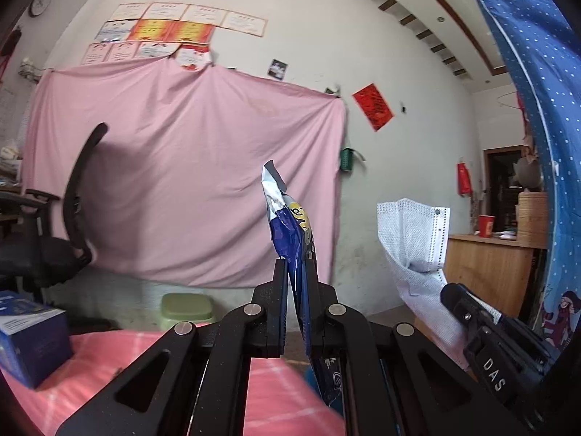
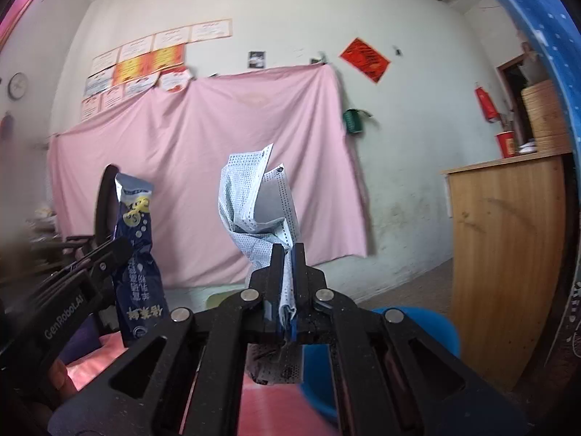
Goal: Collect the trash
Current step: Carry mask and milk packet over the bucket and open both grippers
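Trash: a blue and silver wrapper stands upright, pinched in the left gripper, its torn silver top above the fingertips and its lower end trailing back between the arms of the linkage. A crumpled white mask is clamped in the right gripper, most of it sticking up past the fingers, a short tail hanging below. Both grippers are closed tight on their items and held level, side by side and near each other. From the right wrist view the wrapper shows at left, printed side visible. From the left wrist view the mask shows at right.

Behind: pink sheet pinned to a pale wall, certificates above it, a wooden cabinet at right. Below the grippers, pink bedding; a blue box lies on it at left. A blue tub shows low behind the right gripper.
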A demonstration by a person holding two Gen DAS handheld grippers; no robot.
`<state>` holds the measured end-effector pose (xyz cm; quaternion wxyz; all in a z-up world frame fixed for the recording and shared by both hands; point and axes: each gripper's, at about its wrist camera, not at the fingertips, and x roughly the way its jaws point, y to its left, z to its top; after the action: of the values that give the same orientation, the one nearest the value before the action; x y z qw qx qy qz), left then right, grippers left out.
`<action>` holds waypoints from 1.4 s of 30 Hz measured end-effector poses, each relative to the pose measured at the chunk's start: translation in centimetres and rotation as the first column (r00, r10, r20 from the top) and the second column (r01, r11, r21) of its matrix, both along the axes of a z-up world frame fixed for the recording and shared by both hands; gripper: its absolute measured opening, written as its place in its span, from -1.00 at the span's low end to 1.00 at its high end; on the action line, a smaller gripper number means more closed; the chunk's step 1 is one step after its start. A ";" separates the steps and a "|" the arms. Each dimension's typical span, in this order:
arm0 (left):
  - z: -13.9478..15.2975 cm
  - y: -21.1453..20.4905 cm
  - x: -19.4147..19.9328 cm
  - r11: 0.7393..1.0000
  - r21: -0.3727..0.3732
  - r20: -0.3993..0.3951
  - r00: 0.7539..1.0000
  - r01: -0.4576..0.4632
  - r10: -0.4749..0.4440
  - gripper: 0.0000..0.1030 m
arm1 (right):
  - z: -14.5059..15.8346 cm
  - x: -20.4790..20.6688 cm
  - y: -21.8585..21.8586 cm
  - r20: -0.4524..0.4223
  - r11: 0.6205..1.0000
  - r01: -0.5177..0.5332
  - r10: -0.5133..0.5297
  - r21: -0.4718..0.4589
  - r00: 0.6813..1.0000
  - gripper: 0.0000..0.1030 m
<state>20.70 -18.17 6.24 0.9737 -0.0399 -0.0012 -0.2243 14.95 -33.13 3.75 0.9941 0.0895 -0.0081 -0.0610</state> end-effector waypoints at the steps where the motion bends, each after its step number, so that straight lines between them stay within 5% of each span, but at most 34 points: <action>1: 0.1 -1.0 0.3 1.000 0.004 0.004 1.000 0.015 -0.015 -0.91 | 0.0 0.0 -0.7 0.005 1.000 0.017 -0.017 0.003 1.000 -0.63; 5: 0.3 -4.7 1.8 0.997 0.014 -0.036 0.997 0.072 -0.072 -0.91 | -0.5 0.4 -3.4 -0.008 0.997 0.077 -0.076 0.017 0.997 -0.63; 14: -1.8 -9.9 7.8 0.994 -0.046 -0.316 0.943 0.096 -0.105 -0.91 | -4.5 2.6 -9.0 -0.175 0.981 0.150 -0.128 0.122 0.976 -0.63; 21: -4.4 -13.1 11.4 0.997 -0.014 -0.497 0.865 0.070 -0.068 -0.90 | -8.0 4.7 -11.3 -0.303 0.964 0.164 -0.094 0.212 0.948 -0.63; 29: -7.3 -13.2 13.6 0.998 -0.038 -0.663 0.745 0.055 -0.067 -0.85 | -10.4 6.6 -12.3 -0.387 0.951 0.155 -0.040 0.269 0.921 -0.55; 32: -7.7 -12.9 13.8 0.998 -0.039 -0.694 0.717 0.051 -0.064 -0.67 | -11.2 7.1 -12.6 -0.405 0.945 0.153 -0.024 0.290 0.914 -0.53; 34: -7.8 -12.8 13.8 0.997 -0.047 -0.700 0.711 0.055 -0.072 -0.42 | -11.4 7.3 -12.8 -0.411 0.943 0.153 -0.019 0.296 0.911 -0.52; 42: -7.1 -11.9 12.9 0.998 -0.033 -0.676 0.734 0.061 -0.067 -0.25 | -10.8 7.3 -13.0 -0.406 0.943 0.146 -0.014 0.298 0.914 -0.37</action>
<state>33.61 -30.11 -0.84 0.8993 -0.1229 0.3526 -0.2277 22.26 -46.12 -7.07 0.9434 0.2357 0.2006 -0.1195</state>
